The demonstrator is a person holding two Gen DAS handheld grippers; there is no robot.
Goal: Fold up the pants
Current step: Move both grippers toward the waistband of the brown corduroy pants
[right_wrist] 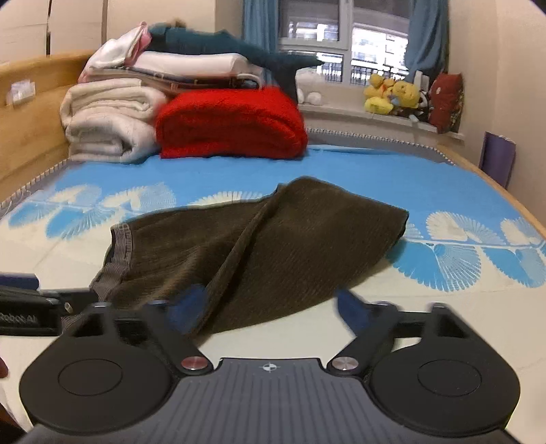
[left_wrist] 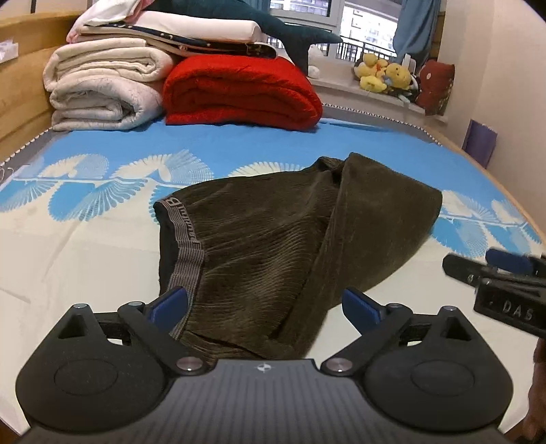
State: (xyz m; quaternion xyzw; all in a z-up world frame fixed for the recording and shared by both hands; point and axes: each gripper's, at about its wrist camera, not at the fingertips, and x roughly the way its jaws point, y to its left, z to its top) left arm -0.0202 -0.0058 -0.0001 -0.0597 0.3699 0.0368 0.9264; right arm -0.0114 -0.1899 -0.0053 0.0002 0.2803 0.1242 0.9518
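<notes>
Dark olive corduroy pants [left_wrist: 273, 232] lie folded in a heap on the blue and white bed sheet [left_wrist: 85, 246], with the grey waistband [left_wrist: 186, 239] on their left side. My left gripper [left_wrist: 264, 304] is open wide just above the heap's near edge, its blue pads either side of the cloth without pressing it. In the right wrist view the pants [right_wrist: 273, 239] lie just ahead of my right gripper [right_wrist: 271, 304], which is open with blurred pads; the left pad overlaps the cloth's near edge. Each gripper shows at the edge of the other's view: right gripper [left_wrist: 505, 280], left gripper [right_wrist: 27, 300].
At the head of the bed stand folded white quilts [left_wrist: 102, 88], a red blanket [left_wrist: 239, 92] and a dark plush shark [left_wrist: 273, 27]. Yellow stuffed toys [left_wrist: 382, 75] sit on the window sill. A wooden bed frame [left_wrist: 20, 88] runs along the left; a purple bag [left_wrist: 481, 143] stands at the right.
</notes>
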